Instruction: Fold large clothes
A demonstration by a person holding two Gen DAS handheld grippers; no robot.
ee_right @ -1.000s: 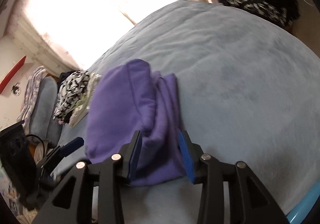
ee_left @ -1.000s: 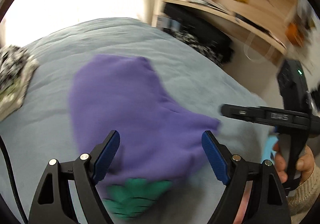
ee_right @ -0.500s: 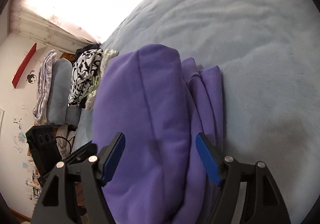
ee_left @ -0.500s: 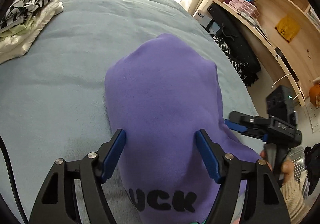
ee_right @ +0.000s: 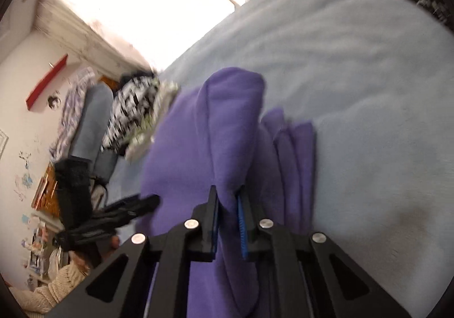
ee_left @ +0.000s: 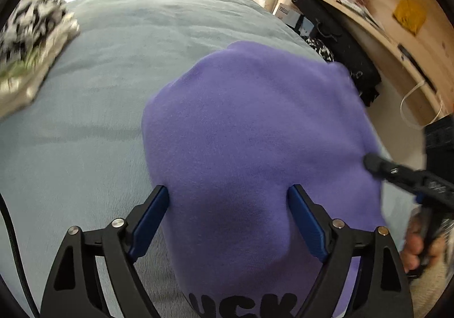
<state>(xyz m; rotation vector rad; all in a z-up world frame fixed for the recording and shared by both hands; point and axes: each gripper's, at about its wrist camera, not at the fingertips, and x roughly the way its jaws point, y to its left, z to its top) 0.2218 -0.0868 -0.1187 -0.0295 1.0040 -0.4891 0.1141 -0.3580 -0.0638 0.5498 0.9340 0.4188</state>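
A purple sweatshirt (ee_left: 255, 130) with black lettering lies folded in a thick bundle on the pale blue bed cover (ee_left: 107, 68). My left gripper (ee_left: 228, 201) is open, its blue pads on either side of the bundle's near end. My right gripper (ee_right: 228, 198) is shut on a raised fold of the purple sweatshirt (ee_right: 227, 125) at its right side. In the left wrist view the right gripper (ee_left: 403, 173) shows at the garment's right edge, held by a hand. The left gripper shows in the right wrist view (ee_right: 113, 216) at the left.
A stack of folded black-and-white and pale clothes (ee_left: 31, 42) lies at the far left of the bed. Wooden shelves (ee_left: 397, 14) with boxes and a black bag (ee_left: 340, 42) stand beyond the bed's right side. A bright window is behind the bed.
My right gripper has closed from open onto a fold of the sweatshirt. My left gripper has stayed open over the bundle, and the view has shifted slightly.
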